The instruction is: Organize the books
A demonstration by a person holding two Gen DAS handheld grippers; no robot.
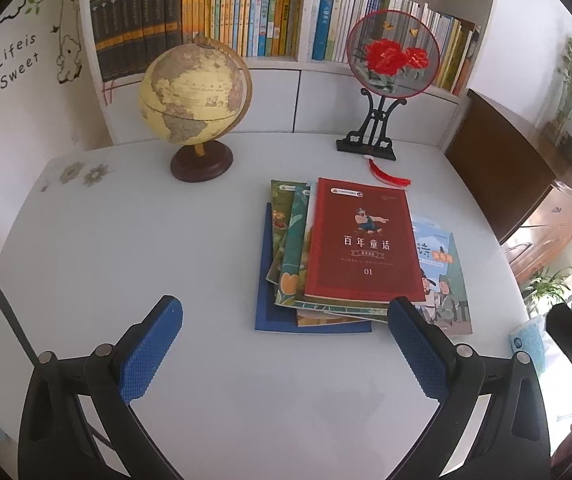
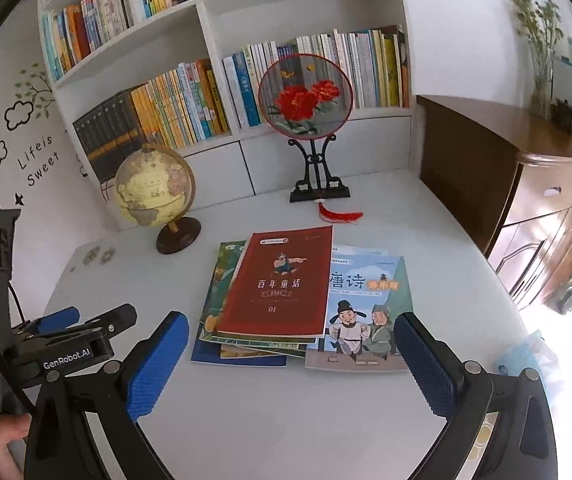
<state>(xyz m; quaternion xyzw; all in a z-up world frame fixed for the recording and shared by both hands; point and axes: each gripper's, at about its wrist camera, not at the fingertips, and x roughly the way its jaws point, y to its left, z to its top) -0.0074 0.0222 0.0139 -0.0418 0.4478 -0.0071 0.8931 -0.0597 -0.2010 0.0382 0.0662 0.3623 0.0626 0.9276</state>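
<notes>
A loose pile of thin books lies on the white table (image 1: 126, 240). A red book (image 1: 361, 242) is on top; it also shows in the right wrist view (image 2: 282, 282). Green picture books (image 1: 289, 248) and a dark blue book (image 1: 266, 312) stick out under it on the left. A light blue book with two cartoon men (image 1: 443, 284) lies at the right, also in the right wrist view (image 2: 365, 312). My left gripper (image 1: 284, 332) is open and empty, just in front of the pile. My right gripper (image 2: 291, 350) is open and empty, near the pile's front edge. The left gripper (image 2: 82, 326) shows at the right view's left.
A globe (image 1: 196, 100) stands at the back left of the table. A round red-flower fan on a black stand (image 1: 391, 56) stands at the back right, with a red tassel (image 1: 385, 172). A white bookshelf (image 1: 305, 0) full of upright books is behind. A brown cabinet (image 2: 525, 200) is at the right.
</notes>
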